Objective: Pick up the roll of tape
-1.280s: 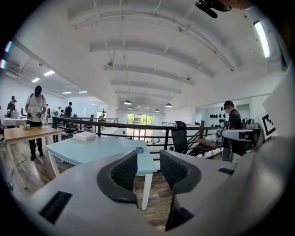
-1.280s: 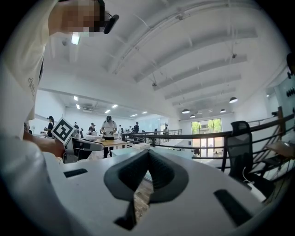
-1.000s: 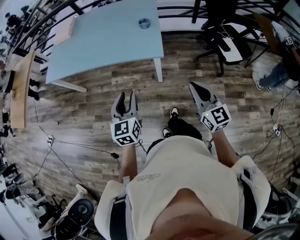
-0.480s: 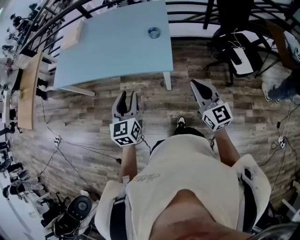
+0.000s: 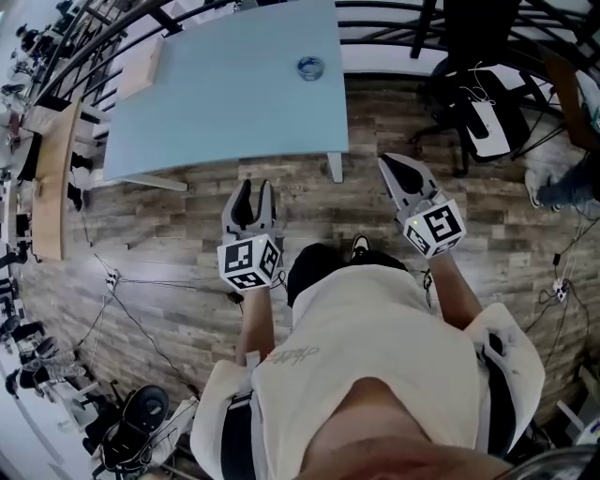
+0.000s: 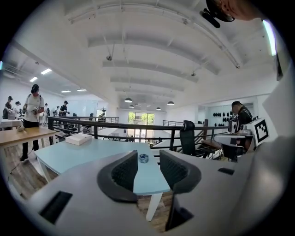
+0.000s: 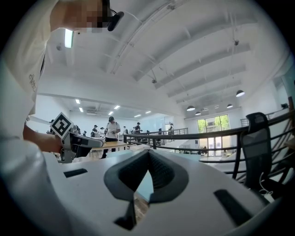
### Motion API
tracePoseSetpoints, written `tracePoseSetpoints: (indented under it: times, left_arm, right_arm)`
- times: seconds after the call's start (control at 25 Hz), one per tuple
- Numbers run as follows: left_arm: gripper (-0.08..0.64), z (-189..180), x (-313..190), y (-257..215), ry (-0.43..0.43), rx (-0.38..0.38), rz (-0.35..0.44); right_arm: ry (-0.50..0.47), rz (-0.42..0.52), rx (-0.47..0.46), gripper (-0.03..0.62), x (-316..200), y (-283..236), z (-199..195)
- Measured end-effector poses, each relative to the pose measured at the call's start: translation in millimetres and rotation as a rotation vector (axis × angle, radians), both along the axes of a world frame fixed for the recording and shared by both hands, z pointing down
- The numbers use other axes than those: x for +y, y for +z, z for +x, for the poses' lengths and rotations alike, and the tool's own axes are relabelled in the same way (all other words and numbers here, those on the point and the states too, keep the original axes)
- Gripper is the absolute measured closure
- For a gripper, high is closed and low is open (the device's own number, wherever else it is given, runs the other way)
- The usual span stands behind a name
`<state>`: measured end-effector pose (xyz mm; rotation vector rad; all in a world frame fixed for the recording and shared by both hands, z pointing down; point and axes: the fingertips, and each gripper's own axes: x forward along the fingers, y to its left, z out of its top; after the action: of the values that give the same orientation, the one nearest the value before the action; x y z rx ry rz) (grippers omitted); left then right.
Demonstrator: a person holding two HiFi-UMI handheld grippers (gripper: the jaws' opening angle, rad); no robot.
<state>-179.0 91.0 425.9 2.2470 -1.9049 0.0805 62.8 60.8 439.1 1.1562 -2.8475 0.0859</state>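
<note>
The roll of tape [image 5: 310, 67] lies flat near the far right edge of a light blue table [image 5: 225, 103]; it is small, round and bluish. In the left gripper view the tape [image 6: 144, 158] shows far off, between the jaws. My left gripper [image 5: 254, 190] hangs over the wooden floor short of the table's near edge, open and empty, and its jaws stand apart in its own view [image 6: 148, 162]. My right gripper [image 5: 386, 163] is held to the right, beyond the table's corner, shut on nothing. Its jaw tips meet in its own view [image 7: 148, 153].
A white table leg [image 5: 335, 167] stands between the two grippers. A pale box [image 5: 141, 67] sits on the table's far left. A black office chair [image 5: 483, 94] stands at the right, a railing [image 5: 122, 23] runs behind the table, and cables [image 5: 141, 291] cross the floor at the left.
The table and the tape have slid down and nearer in the head view as the person steps forward. Both grippers keep their pose and jaw state.
</note>
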Motion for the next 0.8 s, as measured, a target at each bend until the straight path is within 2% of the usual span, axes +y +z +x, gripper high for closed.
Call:
tracePoseSetpoints:
  times: [0.28,0.8]
  left_arm:
    - [0.397,-22,-41,0,0.052,0.008,0.006]
    - [0.397,-65,-132,-8,0.218,-0.009,0.046]
  right_arm:
    - [0.061,-0.005,0.015,0.586,-36,0,-20]
    - [0.234,0.029,0.024,0.586,-86,-18,-60]
